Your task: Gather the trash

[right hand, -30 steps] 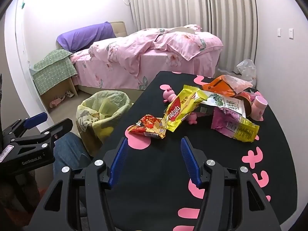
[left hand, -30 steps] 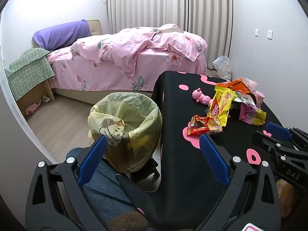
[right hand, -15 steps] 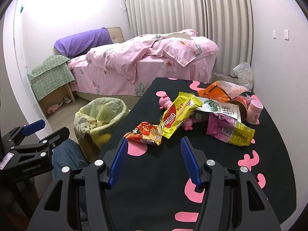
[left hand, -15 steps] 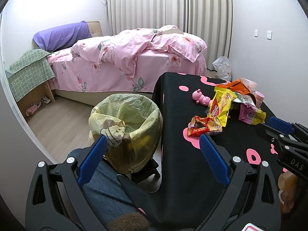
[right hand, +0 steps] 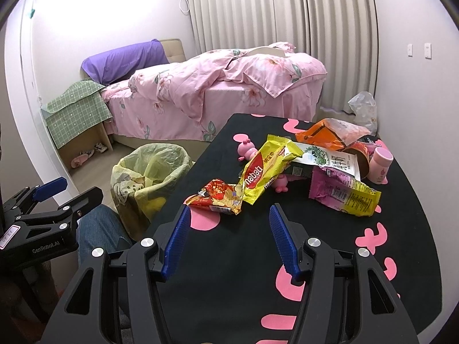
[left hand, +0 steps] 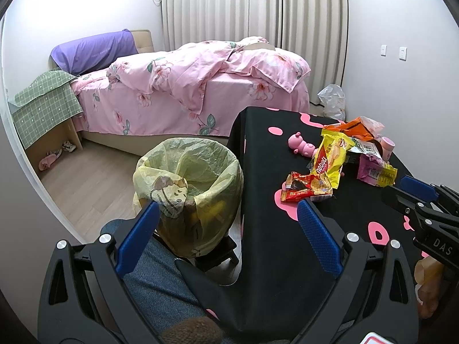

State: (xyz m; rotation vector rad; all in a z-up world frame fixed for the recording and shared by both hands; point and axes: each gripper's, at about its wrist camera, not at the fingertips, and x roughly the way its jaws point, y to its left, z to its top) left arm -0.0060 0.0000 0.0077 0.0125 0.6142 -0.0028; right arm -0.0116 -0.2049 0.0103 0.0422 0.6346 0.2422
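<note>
Ahead of me stands a bed under a rumpled pink floral duvet (left hand: 200, 68), with a purple pillow (left hand: 94, 48) at its beige headboard. Pale pleated floor-length curtains (right hand: 281, 28) hang behind it. White walls (left hand: 71, 3) meet a light wood-plank floor (left hand: 86, 183). A green checked cloth (right hand: 77, 109) drapes a small wooden bedside shelf.

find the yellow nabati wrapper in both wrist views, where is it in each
Left wrist view: the yellow nabati wrapper lies right of centre on the black table.
Right wrist view: it lies at centre, just beyond the open right gripper.
Shared landmark: the red wrapper tucked under its near end.
</note>
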